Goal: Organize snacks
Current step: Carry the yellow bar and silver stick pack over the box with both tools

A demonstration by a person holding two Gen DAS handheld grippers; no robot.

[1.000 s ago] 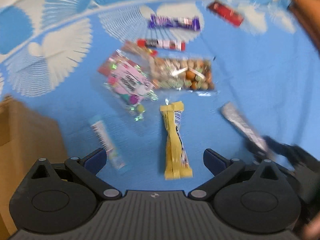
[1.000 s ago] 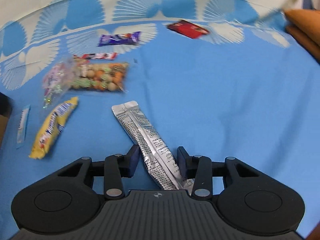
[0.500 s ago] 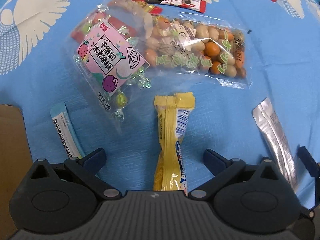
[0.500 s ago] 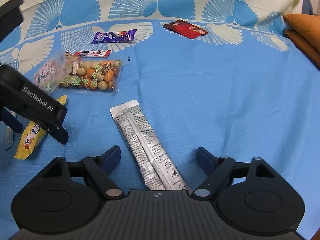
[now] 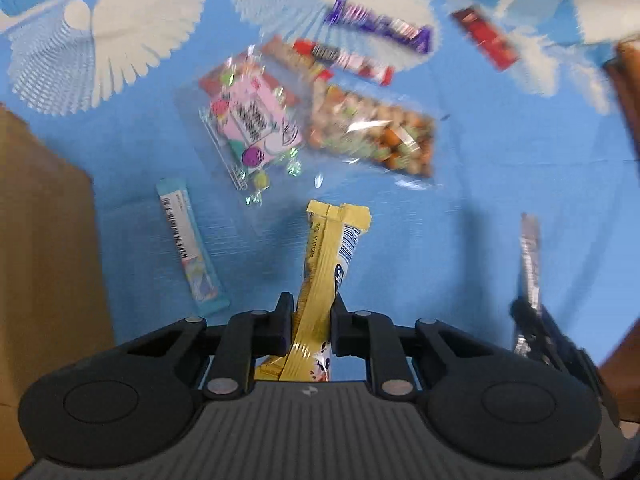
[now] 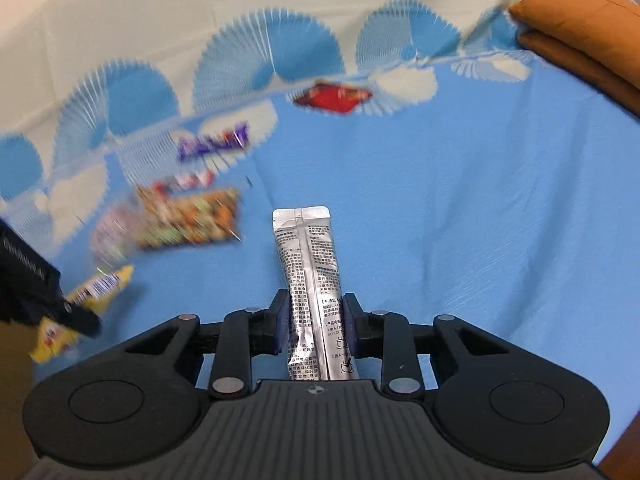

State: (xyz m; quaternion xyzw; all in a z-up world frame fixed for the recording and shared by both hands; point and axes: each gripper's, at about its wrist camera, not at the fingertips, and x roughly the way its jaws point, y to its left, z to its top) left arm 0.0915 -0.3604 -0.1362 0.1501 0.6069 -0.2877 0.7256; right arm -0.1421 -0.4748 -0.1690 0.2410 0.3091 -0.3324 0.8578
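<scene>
My left gripper point(image 5: 311, 312) is shut on a yellow snack bar point(image 5: 326, 264) and holds it lifted above the blue cloth. My right gripper point(image 6: 314, 316) is shut on a silver sachet point(image 6: 310, 264), also raised off the cloth. In the left wrist view the right gripper point(image 5: 536, 320) with the silver sachet point(image 5: 530, 256) shows at the right. In the right wrist view the left gripper point(image 6: 60, 304) with the yellow bar point(image 6: 96, 292) shows at the left edge.
On the cloth lie a pink candy bag point(image 5: 252, 124), a clear bag of nuts point(image 5: 376, 132), a light-blue sachet point(image 5: 188, 248), a red-white stick point(image 5: 344, 60), a purple bar point(image 5: 380, 28) and a red bar point(image 5: 486, 38). A cardboard box point(image 5: 44, 260) stands at the left. Orange cushions point(image 6: 580, 24) lie at the far right.
Both grippers have shut: the left on the yellow bar, the right on the silver sachet. Both have lifted their snacks off the cloth.
</scene>
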